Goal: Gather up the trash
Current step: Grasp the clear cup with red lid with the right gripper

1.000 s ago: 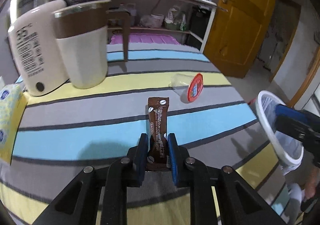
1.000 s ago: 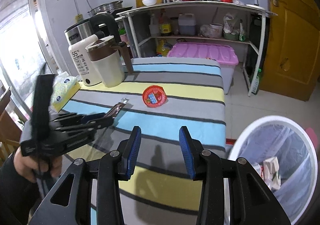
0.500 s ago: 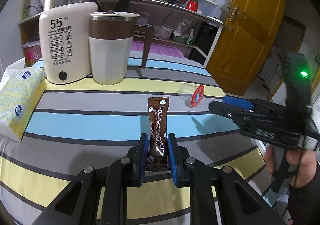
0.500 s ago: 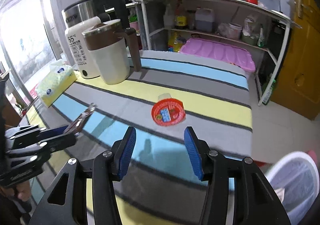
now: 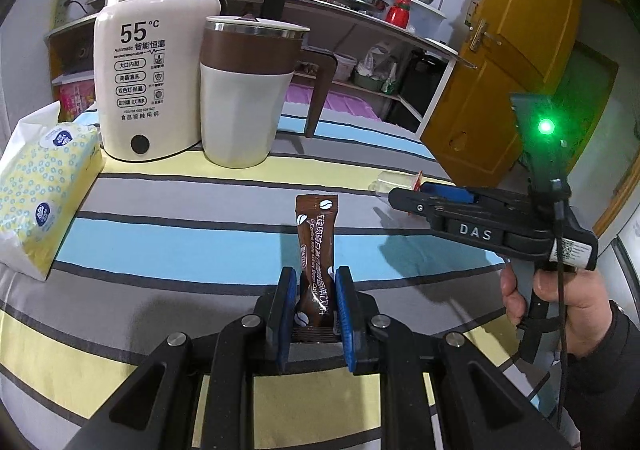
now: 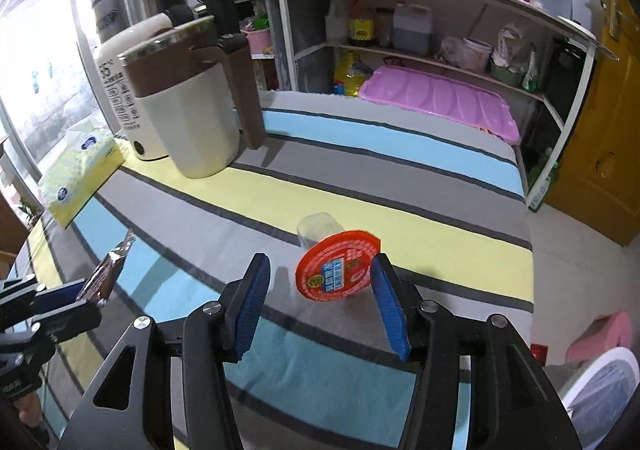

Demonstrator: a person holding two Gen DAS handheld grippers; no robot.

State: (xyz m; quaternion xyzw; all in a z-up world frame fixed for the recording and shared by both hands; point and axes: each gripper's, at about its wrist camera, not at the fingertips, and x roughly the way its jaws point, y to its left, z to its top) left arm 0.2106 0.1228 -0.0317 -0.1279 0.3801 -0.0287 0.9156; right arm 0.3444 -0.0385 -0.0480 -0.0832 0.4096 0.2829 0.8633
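Note:
My left gripper (image 5: 315, 282) is shut on a brown coffee sachet (image 5: 316, 246) and holds it above the striped tablecloth; the sachet also shows in the right wrist view (image 6: 106, 274). A clear plastic cup with a red foil lid (image 6: 336, 270) lies on its side on the cloth. My right gripper (image 6: 320, 290) is open, its blue pads on either side of the red lid, close to it but apart. In the left wrist view the right gripper (image 5: 404, 198) reaches in from the right beside the cup (image 5: 394, 183).
A white kettle base (image 5: 140, 81), a brown-and-white jug (image 5: 244, 89) and a yellow tissue pack (image 5: 36, 185) stand at the back left. A white bin (image 6: 604, 394) is on the floor at the right. Shelves and a yellow door lie behind.
My right gripper has moved forward and down to the red-lidded cup, which now sits between its open pads. My left gripper has stayed shut on the sachet.

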